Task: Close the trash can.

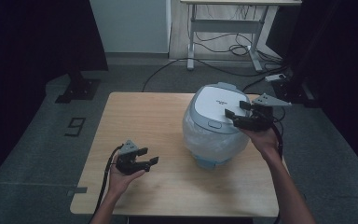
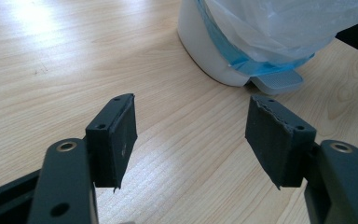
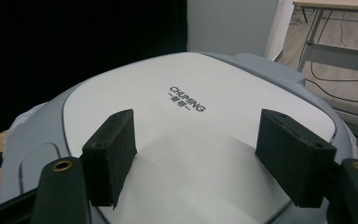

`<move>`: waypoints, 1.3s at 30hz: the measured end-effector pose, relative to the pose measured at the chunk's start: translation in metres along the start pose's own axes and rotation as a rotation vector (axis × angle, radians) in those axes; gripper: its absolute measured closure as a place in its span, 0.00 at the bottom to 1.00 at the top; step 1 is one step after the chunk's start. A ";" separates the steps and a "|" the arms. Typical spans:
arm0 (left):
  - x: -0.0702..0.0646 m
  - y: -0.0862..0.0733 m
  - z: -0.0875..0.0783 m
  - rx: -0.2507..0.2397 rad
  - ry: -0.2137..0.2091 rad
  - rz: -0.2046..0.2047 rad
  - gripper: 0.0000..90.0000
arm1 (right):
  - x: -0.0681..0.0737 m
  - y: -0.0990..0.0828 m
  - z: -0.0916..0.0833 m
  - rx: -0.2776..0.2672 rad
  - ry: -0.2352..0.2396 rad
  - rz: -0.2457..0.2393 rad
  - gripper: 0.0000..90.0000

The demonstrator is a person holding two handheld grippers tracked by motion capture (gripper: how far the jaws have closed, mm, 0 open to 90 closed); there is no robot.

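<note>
both grippers stand wide and empty, the left gripper low over the table, the right gripper above the rice cooker, likely heavy, rigid and slippery in plastic wrap, best taken by its base

One cooker stands on one counter, with one plastic bag wrapped around it. Two claws — a left claw and a right claw — each with two black jaws and one grey plate on top. Two hands, one per claw. One second table stands behind.
</note>
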State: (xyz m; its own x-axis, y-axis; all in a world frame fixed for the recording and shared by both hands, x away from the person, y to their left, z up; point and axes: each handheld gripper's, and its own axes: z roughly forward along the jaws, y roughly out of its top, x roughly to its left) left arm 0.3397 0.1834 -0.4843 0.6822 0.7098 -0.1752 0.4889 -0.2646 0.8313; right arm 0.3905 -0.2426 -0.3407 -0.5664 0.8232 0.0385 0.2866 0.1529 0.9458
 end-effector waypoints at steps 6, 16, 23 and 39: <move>0.000 0.000 -0.001 -0.004 0.002 -0.007 0.37 | 0.000 -0.006 -0.022 -0.049 0.029 0.000 0.30; 0.004 -0.002 0.000 0.003 0.007 -0.019 0.37 | -0.006 -0.027 -0.062 -0.082 0.045 0.010 0.28; 0.004 -0.004 0.002 0.013 0.008 -0.022 0.37 | -0.014 -0.056 -0.080 -0.093 0.035 0.046 0.28; 0.007 -0.009 0.007 0.035 0.016 -0.030 0.37 | -0.030 -0.145 -0.077 -0.022 -0.007 0.130 0.27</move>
State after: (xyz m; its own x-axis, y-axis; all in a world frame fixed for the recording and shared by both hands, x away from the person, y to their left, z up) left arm 0.3441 0.1862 -0.4968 0.6583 0.7282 -0.1905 0.5277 -0.2660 0.8067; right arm 0.3064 -0.3315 -0.4541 -0.5198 0.8394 0.1591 0.3401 0.0325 0.9398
